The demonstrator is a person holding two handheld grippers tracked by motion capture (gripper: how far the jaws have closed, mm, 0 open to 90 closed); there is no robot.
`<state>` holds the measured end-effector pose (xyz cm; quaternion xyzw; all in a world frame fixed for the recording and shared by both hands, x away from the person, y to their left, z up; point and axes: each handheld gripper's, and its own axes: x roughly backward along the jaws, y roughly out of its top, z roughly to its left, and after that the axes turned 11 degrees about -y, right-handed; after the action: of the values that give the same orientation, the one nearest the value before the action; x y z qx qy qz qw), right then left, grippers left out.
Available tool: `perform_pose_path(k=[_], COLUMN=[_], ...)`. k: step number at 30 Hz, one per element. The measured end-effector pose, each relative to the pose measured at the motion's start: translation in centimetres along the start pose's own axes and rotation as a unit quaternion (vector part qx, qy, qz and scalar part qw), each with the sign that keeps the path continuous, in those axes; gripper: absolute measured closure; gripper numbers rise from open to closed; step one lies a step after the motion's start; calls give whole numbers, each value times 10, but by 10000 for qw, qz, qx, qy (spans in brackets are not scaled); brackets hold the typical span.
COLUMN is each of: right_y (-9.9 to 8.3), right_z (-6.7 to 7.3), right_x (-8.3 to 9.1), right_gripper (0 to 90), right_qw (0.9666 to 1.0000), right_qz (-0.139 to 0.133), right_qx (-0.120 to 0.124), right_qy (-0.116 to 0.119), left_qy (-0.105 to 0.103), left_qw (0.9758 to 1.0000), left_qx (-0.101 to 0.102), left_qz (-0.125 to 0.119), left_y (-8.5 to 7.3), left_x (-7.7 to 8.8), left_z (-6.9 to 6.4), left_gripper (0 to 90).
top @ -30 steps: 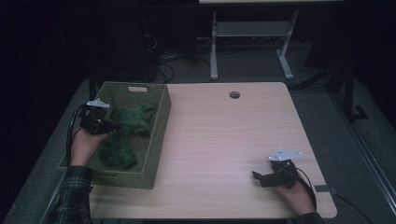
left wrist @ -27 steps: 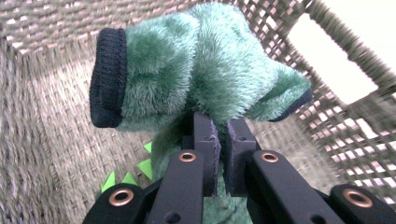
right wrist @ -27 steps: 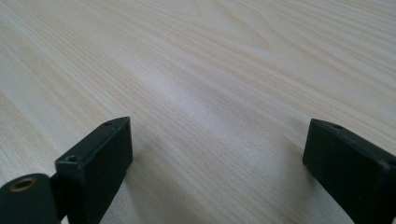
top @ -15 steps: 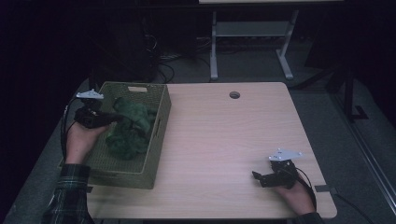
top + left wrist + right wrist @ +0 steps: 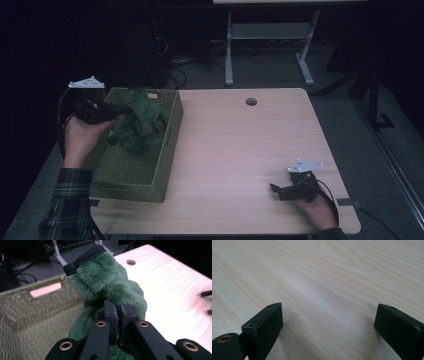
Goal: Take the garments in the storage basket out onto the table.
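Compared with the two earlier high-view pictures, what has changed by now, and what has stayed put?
The left hand-held gripper, shut on the green fleece cloth, has risen and drawn the cloth up from the bottom of the woven basket; the cloth now hangs bunched above the basket's rim. The grip was already closed a second ago. The basket, the table and the open right hand-held gripper stayed where they were.

green cloth (image 5: 107,287) btm hidden by gripper (image 5: 117,315)

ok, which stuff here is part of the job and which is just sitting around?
In the job:
- left gripper, shut on green fleece cloth
- woven basket under it

Just around:
- right gripper, open, resting on table
- white stand behind the table
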<state>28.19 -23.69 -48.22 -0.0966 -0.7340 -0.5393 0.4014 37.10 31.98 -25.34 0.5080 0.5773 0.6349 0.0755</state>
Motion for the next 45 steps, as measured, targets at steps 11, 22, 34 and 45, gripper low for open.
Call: perform_pose_path(k=[11, 22, 34, 45], right_y=[0, 0, 0, 0], right_z=[0, 0, 0, 0], right_x=[0, 0, 0, 0], right_gripper=[79, 79, 79, 78], right_qw=[10000, 10000, 10000, 10000], right_qz=[-1, 2, 3, 3], right_qx=[3, 2, 0, -8], right_qy=[1, 2, 3, 6], left_qy=[-249, -623, -971, -1353], left_qw=[9988, 9954, 9914, 9866], left_qx=[-261, -495, -637, -675], left_qz=[-323, -540, -600, -607], left_y=[33, 52, 59, 57], left_x=[9, -2, -28, -74], left_z=[-25, -52, -80, -111], left_gripper=[863, 865, 865, 865])
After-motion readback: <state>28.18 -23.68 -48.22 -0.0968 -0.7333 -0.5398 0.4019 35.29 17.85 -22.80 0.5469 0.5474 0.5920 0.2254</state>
